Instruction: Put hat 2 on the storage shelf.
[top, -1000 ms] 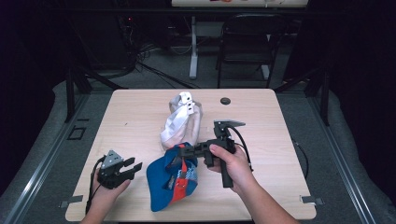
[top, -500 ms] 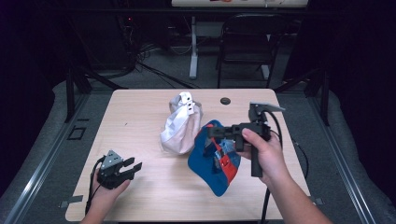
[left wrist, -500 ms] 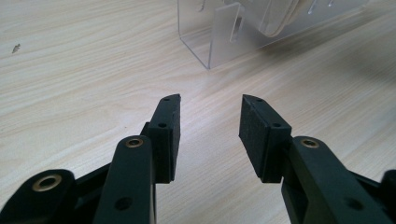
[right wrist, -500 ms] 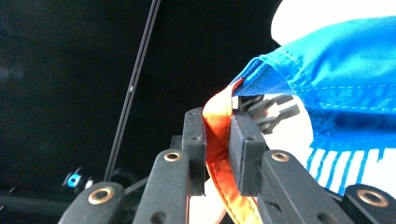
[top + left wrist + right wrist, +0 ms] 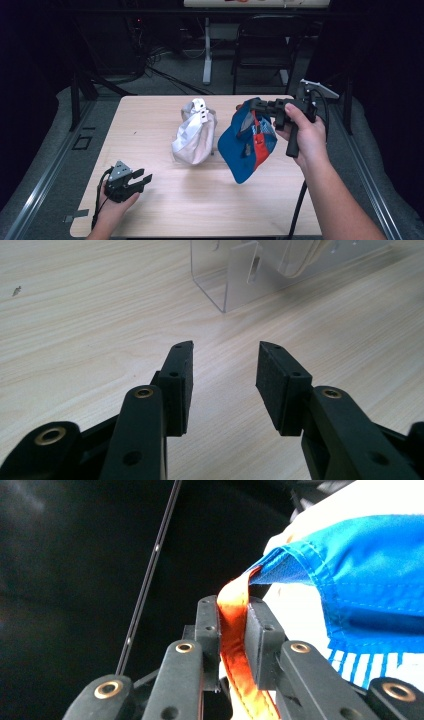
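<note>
A blue cap with red-orange trim (image 5: pixel 248 142) hangs in the air over the right part of the table. My right gripper (image 5: pixel 246 106) is shut on its orange strap (image 5: pixel 235 630), with the blue fabric (image 5: pixel 360 575) draped off to the right in the right gripper view. A white cap (image 5: pixel 194 132) sits on a clear stand at the table's middle. My left gripper (image 5: pixel 143 179) rests near the front left corner, open, with nothing between its pads (image 5: pixel 182 382). In the left gripper view the clear stand (image 5: pixel 235 280) stands ahead on the wood.
The light wooden table (image 5: pixel 150 125) has bare room at its left and front. A dark chair (image 5: pixel 265 50) and a white post stand behind the table. Dark floor and rails surround it.
My right gripper has lifted the blue cap from the front middle of the table up and to the right. The left gripper has stayed put.
</note>
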Demonstrator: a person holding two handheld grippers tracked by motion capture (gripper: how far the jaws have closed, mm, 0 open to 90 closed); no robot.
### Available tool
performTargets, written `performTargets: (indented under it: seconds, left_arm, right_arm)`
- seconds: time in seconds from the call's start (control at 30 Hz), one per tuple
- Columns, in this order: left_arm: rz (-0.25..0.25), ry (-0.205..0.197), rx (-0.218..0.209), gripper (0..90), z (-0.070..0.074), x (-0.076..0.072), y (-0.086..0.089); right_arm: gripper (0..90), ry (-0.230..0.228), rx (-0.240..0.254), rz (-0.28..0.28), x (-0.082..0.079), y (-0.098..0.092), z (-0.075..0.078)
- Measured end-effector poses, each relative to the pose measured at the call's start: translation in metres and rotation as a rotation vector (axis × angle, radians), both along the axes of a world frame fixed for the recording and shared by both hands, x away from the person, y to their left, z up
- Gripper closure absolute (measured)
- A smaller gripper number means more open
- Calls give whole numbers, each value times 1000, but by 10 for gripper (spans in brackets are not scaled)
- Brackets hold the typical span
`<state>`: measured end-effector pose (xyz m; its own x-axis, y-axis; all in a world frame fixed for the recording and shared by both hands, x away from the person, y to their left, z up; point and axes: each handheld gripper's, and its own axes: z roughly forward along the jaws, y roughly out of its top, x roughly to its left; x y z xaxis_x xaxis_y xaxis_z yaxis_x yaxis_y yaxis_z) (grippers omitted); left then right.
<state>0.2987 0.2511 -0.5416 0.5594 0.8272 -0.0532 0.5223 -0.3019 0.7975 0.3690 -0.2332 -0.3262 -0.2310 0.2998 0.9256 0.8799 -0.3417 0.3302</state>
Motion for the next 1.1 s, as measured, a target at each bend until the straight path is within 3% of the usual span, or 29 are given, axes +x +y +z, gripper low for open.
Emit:
performTargets:
  seconds: [0.23, 0.37, 0.47, 0.6, 0.77, 0.93, 1.1]
  left_arm:
    - [-1, 0, -1, 590, -1, 1, 1]
    - [2, 3, -1, 590, -1, 1, 1]
    - [-1, 3, 2, 590, -1, 1, 1]
    - [-5, 8, 8, 590, -1, 1, 1]
    - [-1, 9, 7, 590, 0, 1, 2]
    - [-3, 7, 7, 590, -1, 1, 1]
    - [-4, 2, 7, 590, -1, 1, 1]
  right_arm:
    - [780, 9, -9, -103, 20, -8, 6]
    - [780, 26, -42, -151, 32, -9, 5]
    - [780, 31, -36, -162, 37, -10, 2]
    - [780, 41, -26, -231, 45, -11, -2]
    - [780, 46, -5, -244, 47, -12, -3]
    - [780, 38, -14, -205, 44, -8, 0]
    - [780, 26, -13, -206, 43, -4, 5]
